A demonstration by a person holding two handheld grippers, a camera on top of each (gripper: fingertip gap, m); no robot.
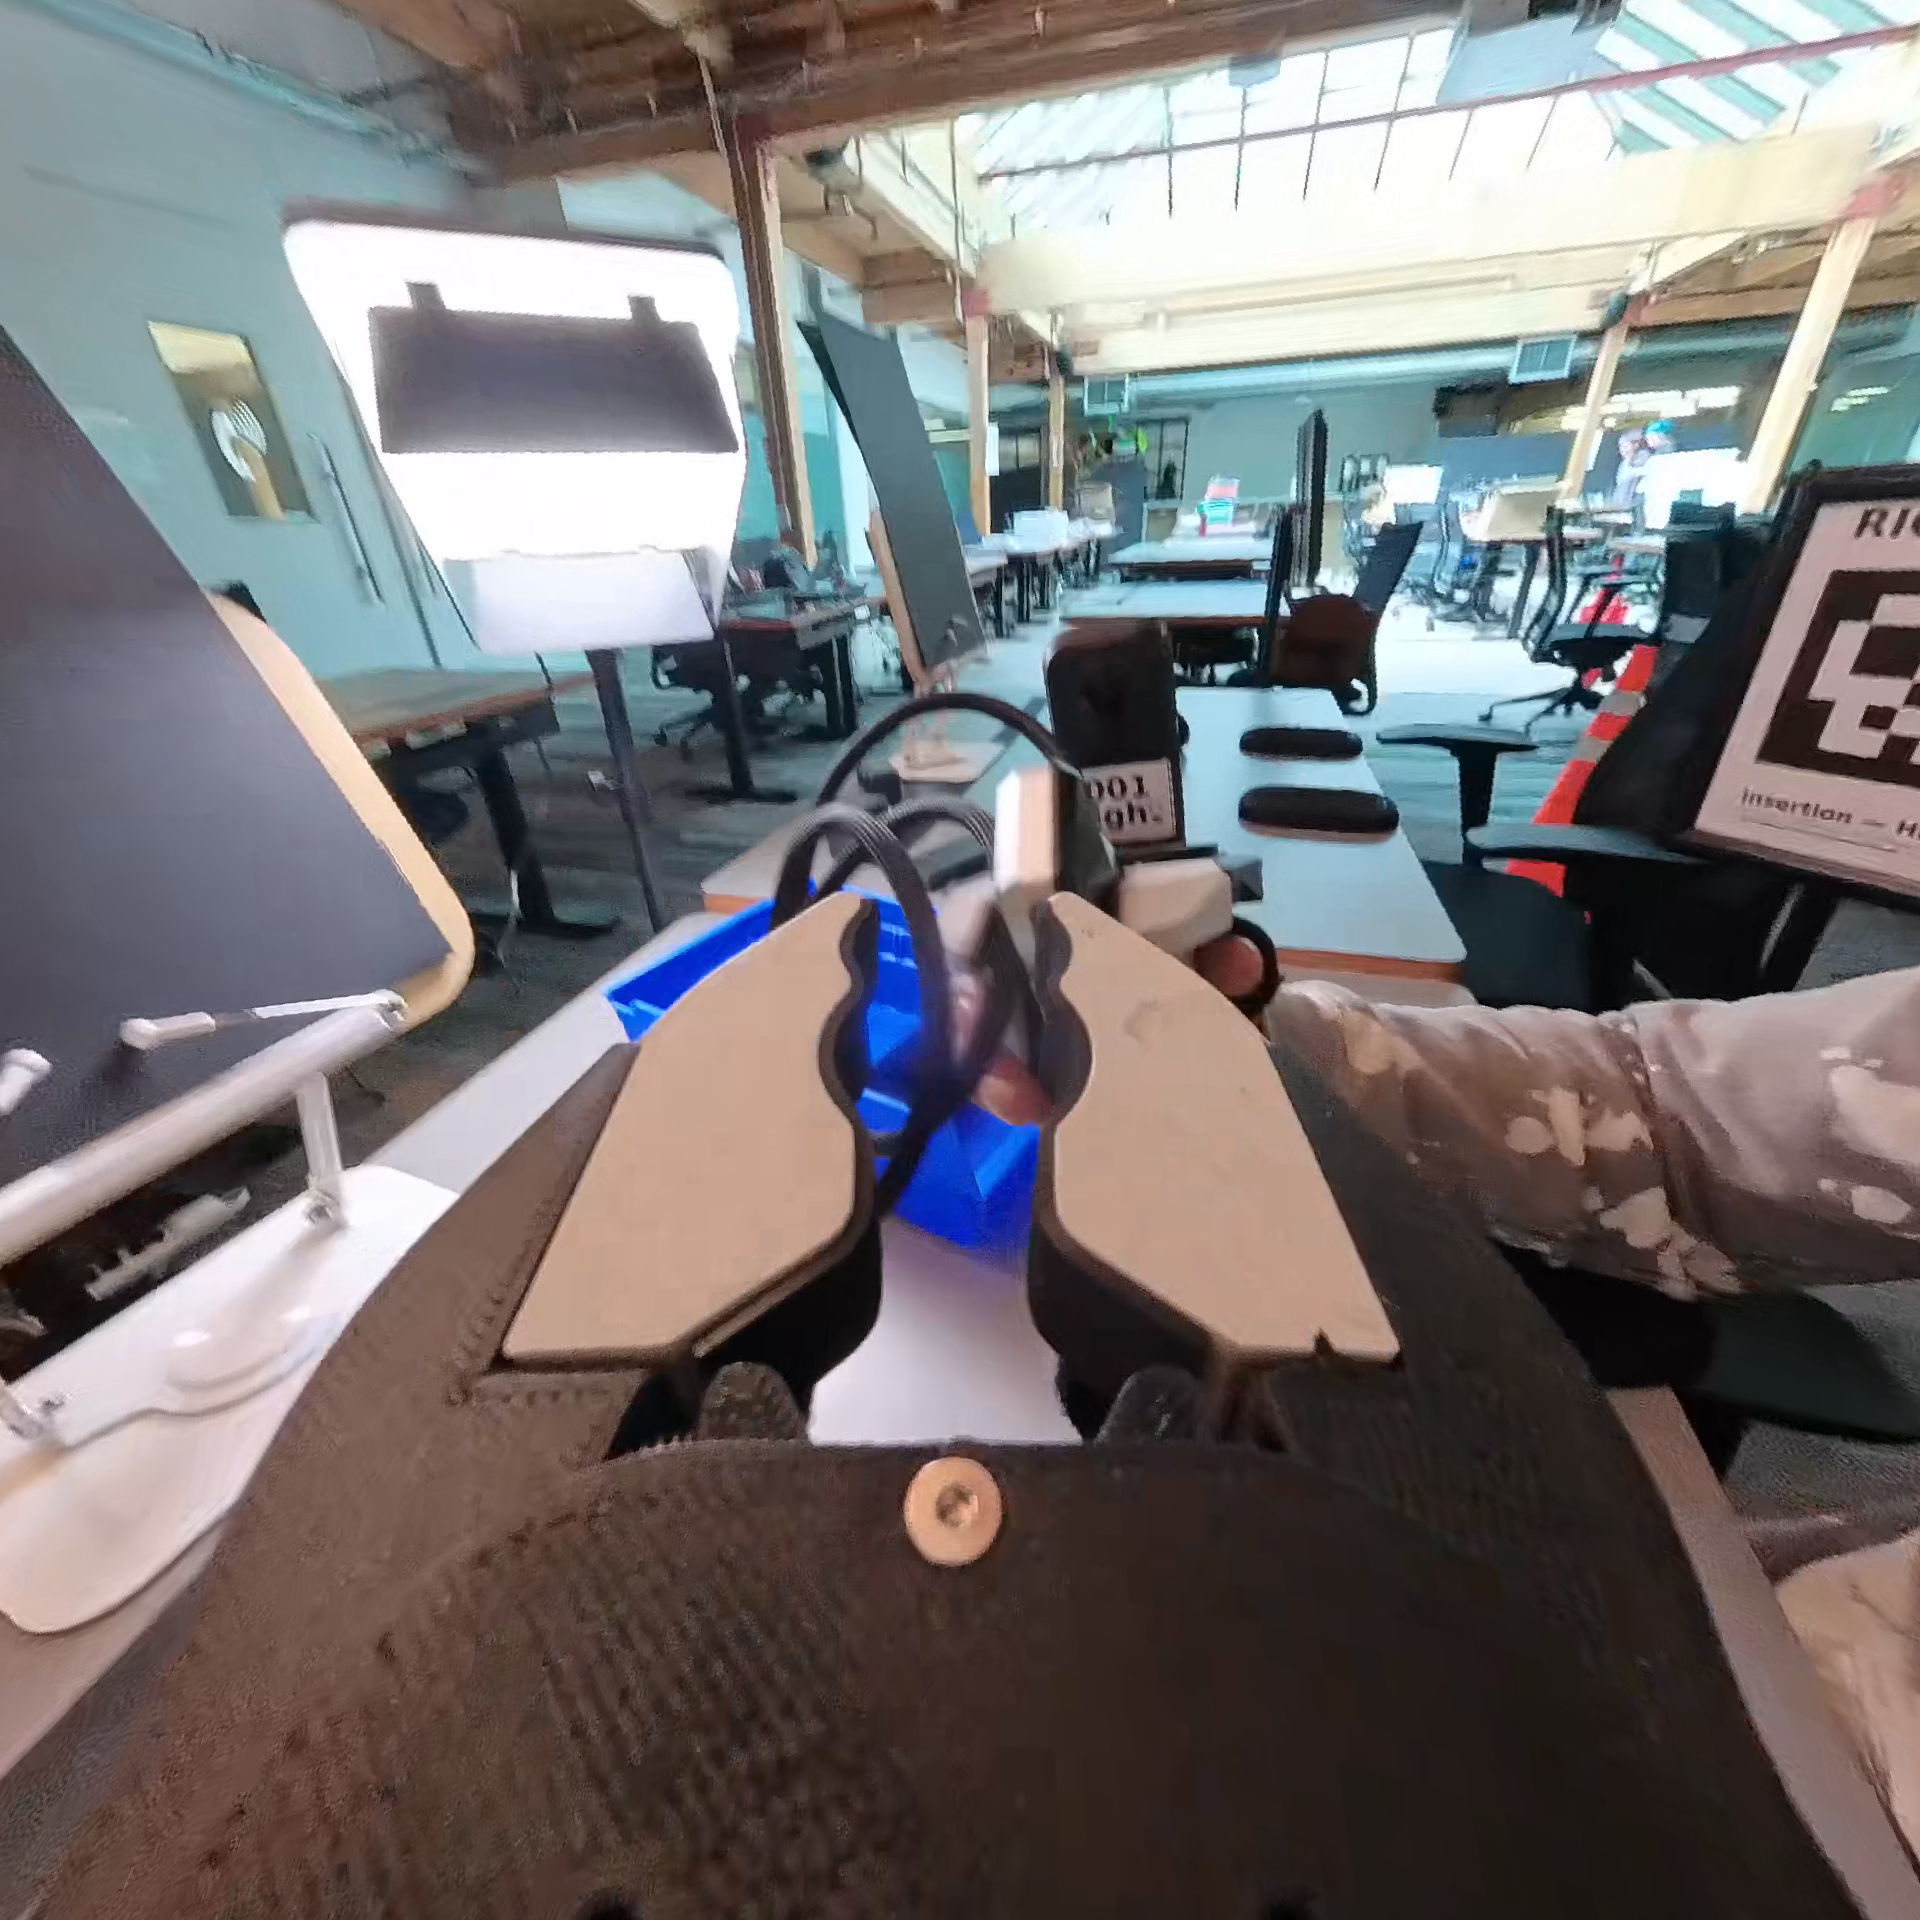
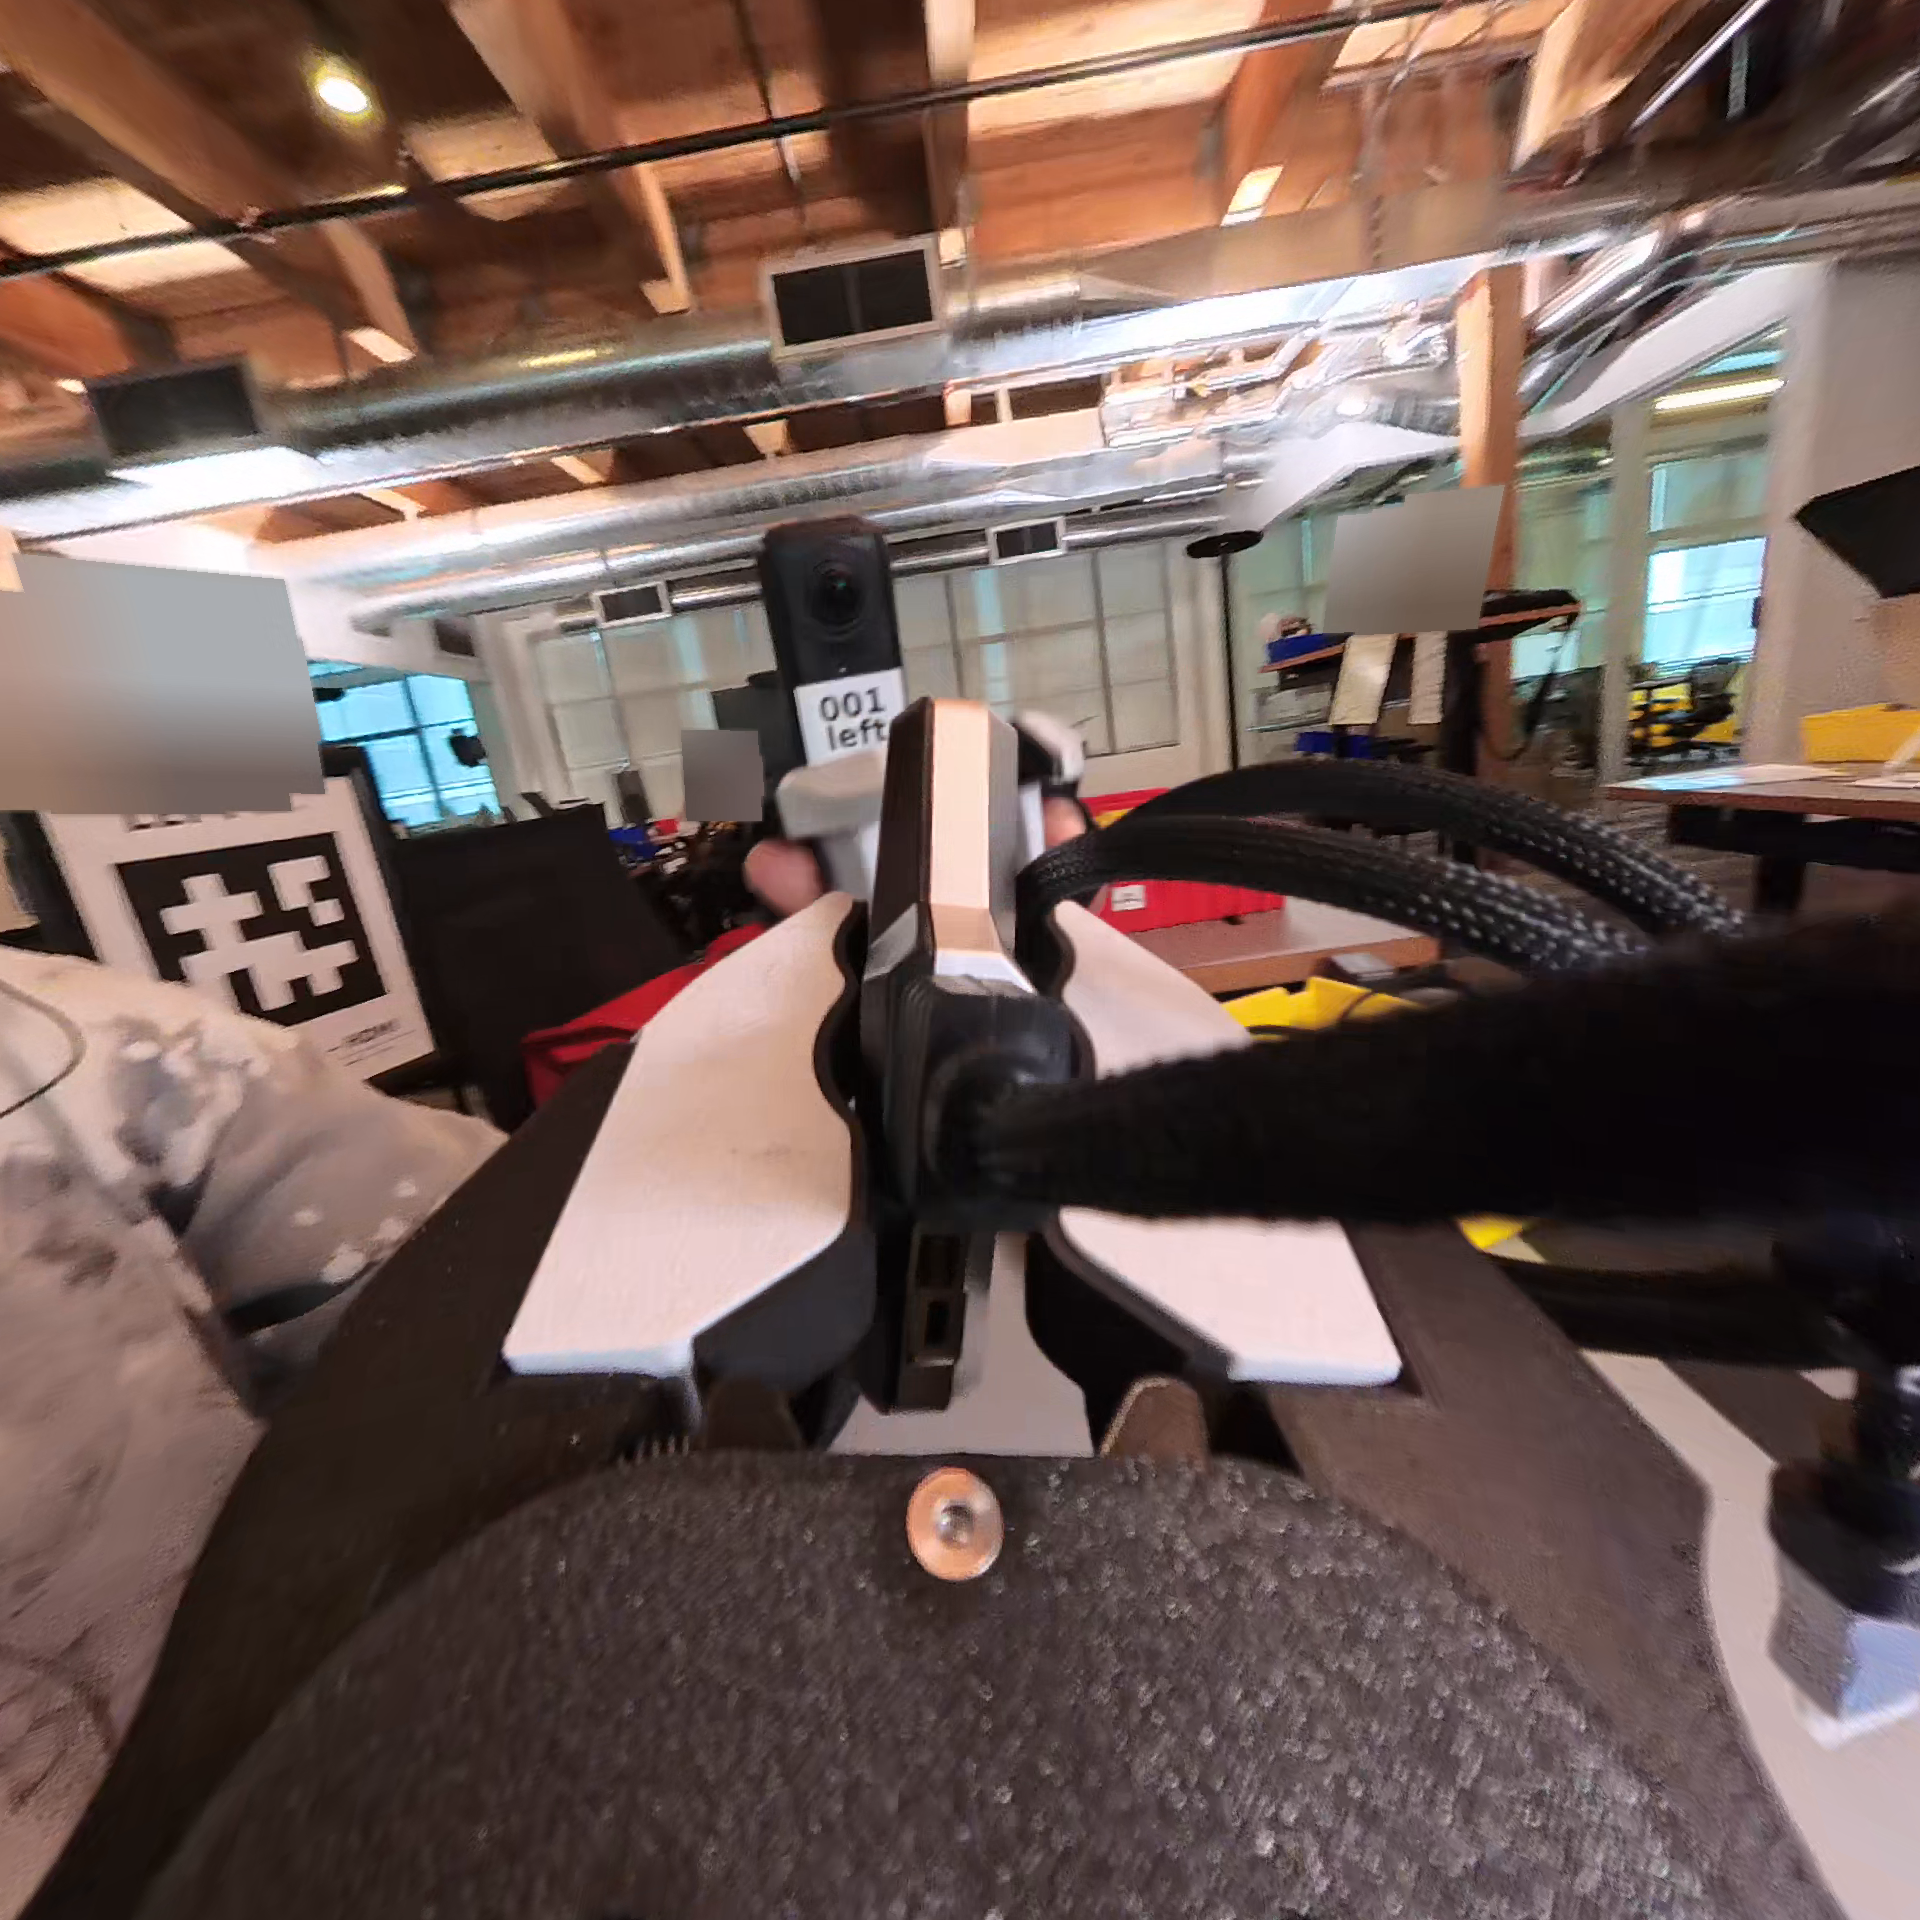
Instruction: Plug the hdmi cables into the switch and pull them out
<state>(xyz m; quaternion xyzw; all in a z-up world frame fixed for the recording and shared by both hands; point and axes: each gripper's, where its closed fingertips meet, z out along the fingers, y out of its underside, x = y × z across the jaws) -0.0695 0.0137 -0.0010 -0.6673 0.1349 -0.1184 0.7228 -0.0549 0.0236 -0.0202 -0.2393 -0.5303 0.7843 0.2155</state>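
Note:
My right gripper (image 2: 951,914) is shut on the HDMI switch (image 2: 961,831), a flat black-and-white box held edge-on and upright between the fingers. A black plug (image 2: 997,1029) sits in the switch's near edge, and its thick cable (image 2: 1455,1101) runs off right. Braided black cables (image 2: 1351,862) loop from the switch's right side. My left gripper (image 1: 951,914) faces the switch (image 1: 1023,831) with its jaws apart and nothing between them. The cable loops (image 1: 831,842) show just beyond its tips. The right gripper's grey handle (image 1: 1174,894) and a hand are behind the switch.
A blue bin (image 1: 935,1174) sits on the white table (image 1: 935,1351) under the grippers. A black board (image 1: 156,779) and a white stand with a metal bar (image 1: 208,1091) are at left. A marker board (image 1: 1849,675) and a patterned sleeve (image 1: 1558,1122) are at right.

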